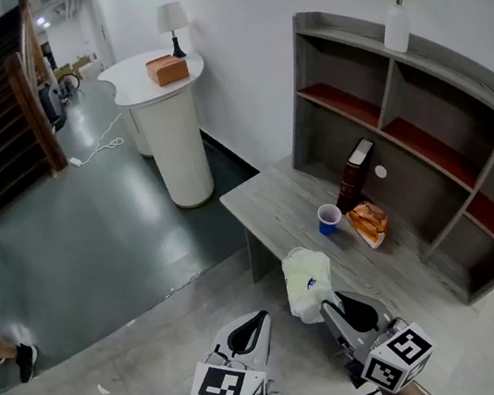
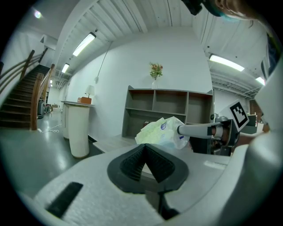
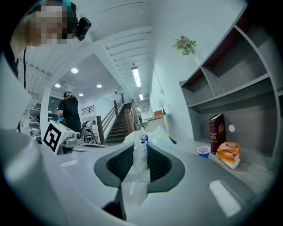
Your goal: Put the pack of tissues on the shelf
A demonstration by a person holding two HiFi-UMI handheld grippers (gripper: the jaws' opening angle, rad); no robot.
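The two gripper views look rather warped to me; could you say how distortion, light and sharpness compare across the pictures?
Left gripper view: strong fisheye with dark corners, ceiling lights bright, the left gripper close and soft. Right gripper view: same bulge, shelf edges bowed. Head view: milder bend, even light, shelf sharp.

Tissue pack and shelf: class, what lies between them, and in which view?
Head view: a blue cup, orange bag and dark book on the desk, beyond the tissue pack.
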